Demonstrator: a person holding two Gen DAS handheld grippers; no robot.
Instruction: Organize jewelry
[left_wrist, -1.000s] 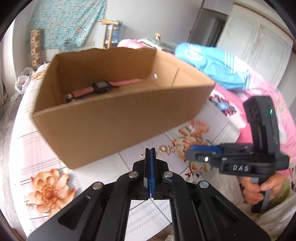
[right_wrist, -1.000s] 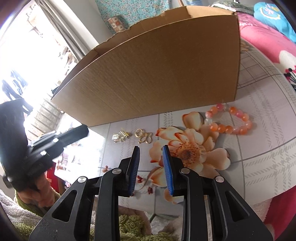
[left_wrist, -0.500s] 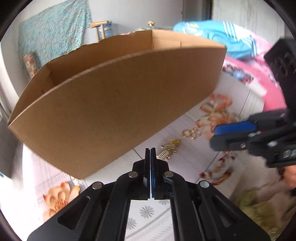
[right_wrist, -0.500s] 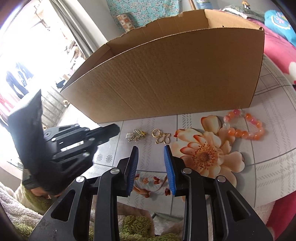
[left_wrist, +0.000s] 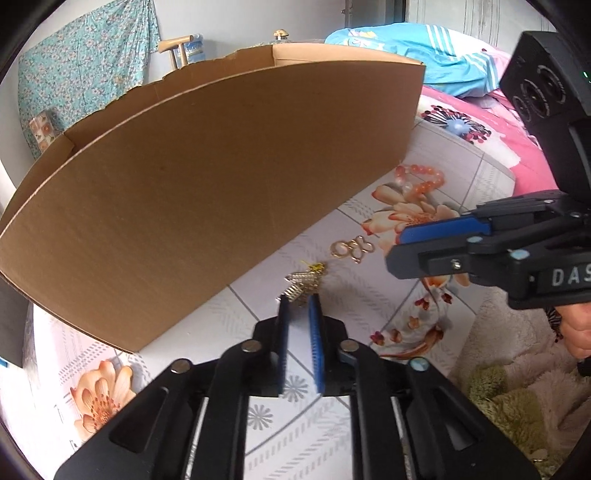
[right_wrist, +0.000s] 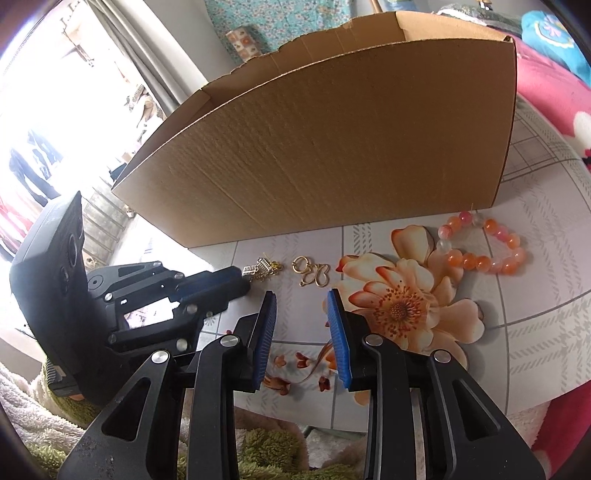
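Left gripper (left_wrist: 299, 301) is angled down at the little silver and gold charm (left_wrist: 303, 282), jaws opening, tips right at it, nothing pinched between the blue pads yet. Right gripper (right_wrist: 301, 295) hovers over the flowered tablecloth (right_wrist: 535, 321) with a loose gap, holding nothing. Gold clasp (right_wrist: 309, 271) lies just beside the charm, orange bead bracelet (right_wrist: 480, 245) further right, all in front of the cardboard box (right_wrist: 332, 147).

Matt corrugated cardboard box (left_wrist: 207, 192) (glossy beads (right_wrist: 480, 258))
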